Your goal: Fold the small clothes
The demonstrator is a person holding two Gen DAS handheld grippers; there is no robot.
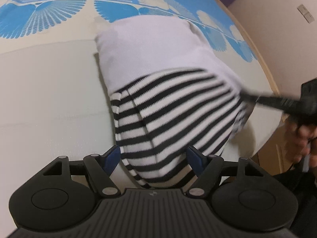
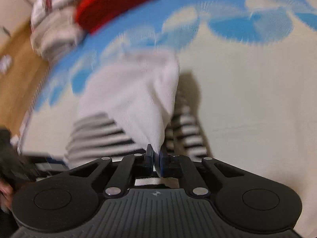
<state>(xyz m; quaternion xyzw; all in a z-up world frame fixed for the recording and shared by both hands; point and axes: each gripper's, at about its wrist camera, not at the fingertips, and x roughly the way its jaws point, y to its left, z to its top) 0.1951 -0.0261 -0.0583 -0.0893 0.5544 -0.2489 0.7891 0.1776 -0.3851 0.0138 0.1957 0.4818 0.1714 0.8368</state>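
- Left view: my left claw (image 1: 154,158) stands with its jaws apart around the near striped end of the garment (image 1: 158,91), which lies on the bedspread (image 1: 49,99). It looks light, soft and floppy; I judge an edge the best hold.
- Right view: my right claw (image 2: 156,158) is clamped on the white edge; blur hides the pile (image 2: 89,10) behind.

Striped garment (image 1: 170,107): knit cloth, matt, fine ribbing visible; upper part plain white, lower part black-and-white stripes. Bedsheet (image 1: 49,99) under the garment: smooth matt woven cloth, cream, printed blue fan pattern beyond it. Left gripper (image 1: 154,157): matt black plastic, ribbed body, 2 blue pads, dull metal pivot pins. Right gripper (image 2: 156,156): same finish. Red item (image 2: 118,2) beyond the garment: blurred, looks like cloth.
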